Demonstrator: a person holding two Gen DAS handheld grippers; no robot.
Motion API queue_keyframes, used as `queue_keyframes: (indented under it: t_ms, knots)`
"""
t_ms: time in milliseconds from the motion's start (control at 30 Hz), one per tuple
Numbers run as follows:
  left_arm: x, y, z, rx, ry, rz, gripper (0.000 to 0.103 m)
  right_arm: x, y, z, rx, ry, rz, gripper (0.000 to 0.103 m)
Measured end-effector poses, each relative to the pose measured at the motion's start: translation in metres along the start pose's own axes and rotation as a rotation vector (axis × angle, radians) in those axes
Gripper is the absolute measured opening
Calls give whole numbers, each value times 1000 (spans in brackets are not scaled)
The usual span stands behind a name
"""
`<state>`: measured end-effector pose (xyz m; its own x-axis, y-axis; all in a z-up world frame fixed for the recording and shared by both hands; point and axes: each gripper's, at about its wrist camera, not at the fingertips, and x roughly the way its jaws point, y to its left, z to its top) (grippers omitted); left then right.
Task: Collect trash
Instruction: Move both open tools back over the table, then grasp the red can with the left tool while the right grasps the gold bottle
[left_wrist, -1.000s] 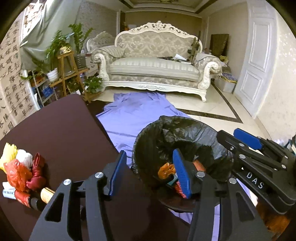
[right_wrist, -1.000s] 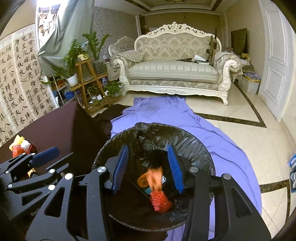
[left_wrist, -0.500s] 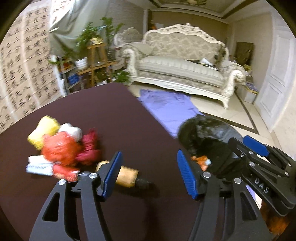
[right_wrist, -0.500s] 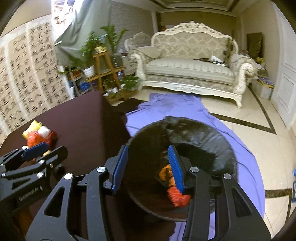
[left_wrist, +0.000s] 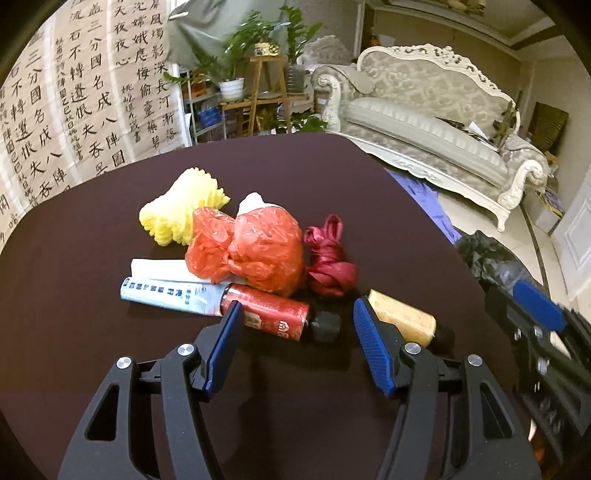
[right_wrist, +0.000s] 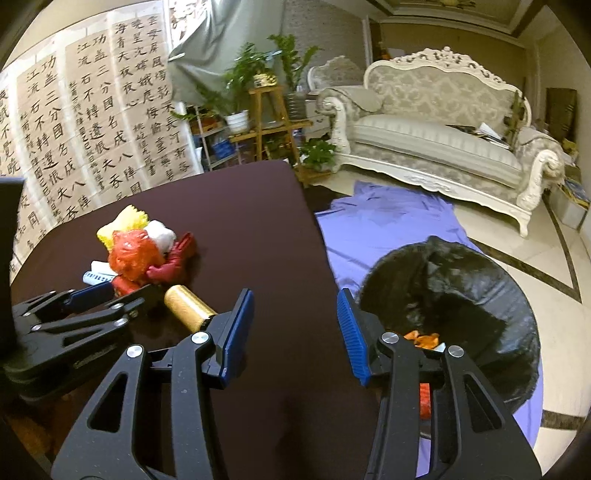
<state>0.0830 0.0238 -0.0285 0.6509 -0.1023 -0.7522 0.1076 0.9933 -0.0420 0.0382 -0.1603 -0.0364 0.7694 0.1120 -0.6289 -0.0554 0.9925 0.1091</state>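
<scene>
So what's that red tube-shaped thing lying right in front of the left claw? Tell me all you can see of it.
The red tube looks like a squeeze tube: glossy red body with pale print, a black ribbed screw cap at its right end, and a flat silvery-blue tail with dark characters. It lies on its side on the dark table, at the near edge of the trash pile. The orange plastic bag rests against its top. No gripper touches it.

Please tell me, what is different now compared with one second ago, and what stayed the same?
Both grippers swung from above the black-lined bin to the dark table. The left gripper, its jaws just opened wider, now faces the trash pile; the right gripper stays empty. The pile and bin did not move.
</scene>
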Motion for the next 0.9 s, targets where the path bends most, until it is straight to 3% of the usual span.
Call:
queue_keyframes:
  t_ms: [200, 533, 633, 700, 900]
  knots:
    - [12, 16, -6, -19, 70, 13, 62, 0, 9, 0, -8, 8, 10, 46]
    - [-10, 44, -30, -28, 65, 10, 62, 6, 29, -4, -43, 34, 44, 47]
    - [-11, 47, -27, -45, 58, -11, 62, 8, 36, -4, -63, 43, 58, 48]
    - [-10, 47, -24, -48, 56, -28, 62, 10, 41, -2, -79, 43, 62, 55]
    - [-2, 47, -16, -45, 59, -33, 64, 19, 49, 2, -100, 61, 70, 55]
